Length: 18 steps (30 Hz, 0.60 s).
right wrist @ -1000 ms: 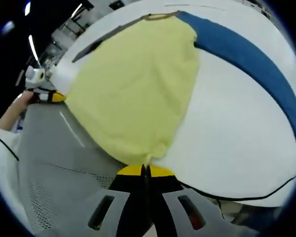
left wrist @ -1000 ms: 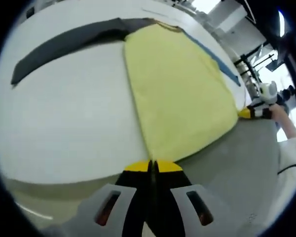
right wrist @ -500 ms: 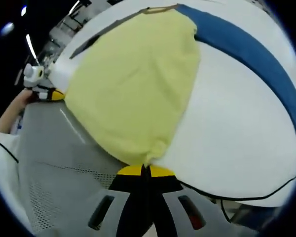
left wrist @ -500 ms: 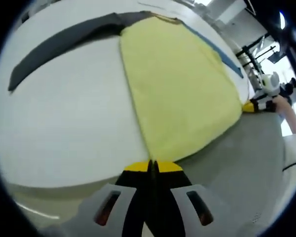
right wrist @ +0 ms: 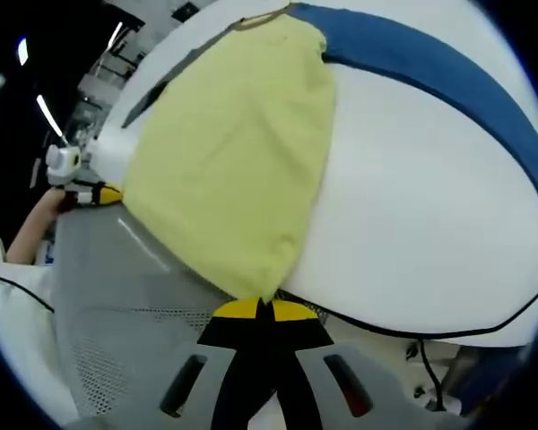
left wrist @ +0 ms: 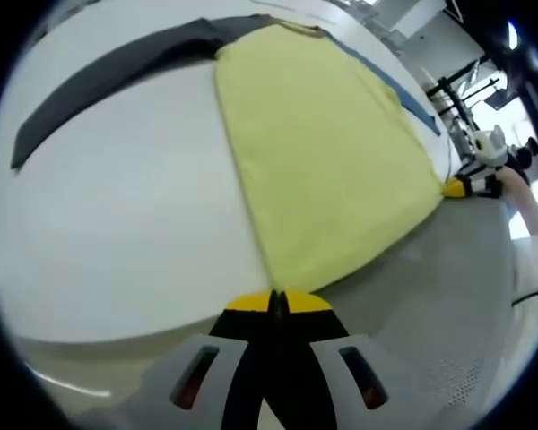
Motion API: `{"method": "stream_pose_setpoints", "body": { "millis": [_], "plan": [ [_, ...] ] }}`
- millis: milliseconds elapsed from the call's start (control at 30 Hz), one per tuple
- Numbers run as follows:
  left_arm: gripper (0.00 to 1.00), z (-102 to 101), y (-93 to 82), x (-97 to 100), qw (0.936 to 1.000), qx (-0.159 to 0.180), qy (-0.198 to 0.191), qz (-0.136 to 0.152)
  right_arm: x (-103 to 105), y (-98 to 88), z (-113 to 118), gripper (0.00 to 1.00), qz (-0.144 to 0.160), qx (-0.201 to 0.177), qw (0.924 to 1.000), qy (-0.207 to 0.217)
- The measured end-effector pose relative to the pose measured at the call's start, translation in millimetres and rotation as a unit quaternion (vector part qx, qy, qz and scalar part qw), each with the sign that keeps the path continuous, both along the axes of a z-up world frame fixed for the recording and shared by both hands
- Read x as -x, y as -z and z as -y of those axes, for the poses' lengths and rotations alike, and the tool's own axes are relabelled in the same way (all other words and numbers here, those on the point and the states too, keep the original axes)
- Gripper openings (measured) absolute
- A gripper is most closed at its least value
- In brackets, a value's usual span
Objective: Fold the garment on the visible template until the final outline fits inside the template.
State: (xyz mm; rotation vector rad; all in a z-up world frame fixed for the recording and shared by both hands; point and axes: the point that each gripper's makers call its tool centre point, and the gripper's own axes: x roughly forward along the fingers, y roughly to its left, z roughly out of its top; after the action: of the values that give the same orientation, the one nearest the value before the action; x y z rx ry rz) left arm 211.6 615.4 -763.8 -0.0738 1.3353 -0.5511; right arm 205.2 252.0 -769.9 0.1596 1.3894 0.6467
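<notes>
A yellow garment [left wrist: 323, 152] lies flat on a white table [left wrist: 117, 224], with a grey sleeve [left wrist: 117, 76] spread to one side and a blue sleeve [left wrist: 390, 85] to the other. My left gripper [left wrist: 278, 300] is shut on one corner of its near hem. My right gripper [right wrist: 263, 305] is shut on the other hem corner of the garment [right wrist: 233, 152]. The blue sleeve [right wrist: 430, 81] curves across the table, and the grey sleeve [right wrist: 170, 81] peeks out beyond the body. Each gripper also appears in the other's view: the right gripper [left wrist: 462, 186] and the left gripper [right wrist: 94, 193].
A grey perforated surface [right wrist: 125, 322] lies below the table's near edge. A thin black line [right wrist: 448, 330] runs along the table rim. A person's hand [right wrist: 40, 215] and white sleeve [right wrist: 9, 305] are at the left. Stands and equipment [left wrist: 457, 81] sit beyond the table.
Both grippers stay shut on the hem. The right gripper view has shifted, and its hem corner now sits a little further off the table edge, with the cloth drawn straighter.
</notes>
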Motion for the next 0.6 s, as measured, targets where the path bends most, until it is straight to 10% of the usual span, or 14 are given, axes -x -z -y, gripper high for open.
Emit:
{"method": "stream_pose_setpoints", "body": {
  "millis": [600],
  "plan": [
    [0.16, -3.4, -14.4, -9.0, 0.9996, 0.020, 0.009, 0.019, -11.3, -16.2, 22.1, 0.23, 0.059, 0.009, 0.9981, -0.011]
  ]
}}
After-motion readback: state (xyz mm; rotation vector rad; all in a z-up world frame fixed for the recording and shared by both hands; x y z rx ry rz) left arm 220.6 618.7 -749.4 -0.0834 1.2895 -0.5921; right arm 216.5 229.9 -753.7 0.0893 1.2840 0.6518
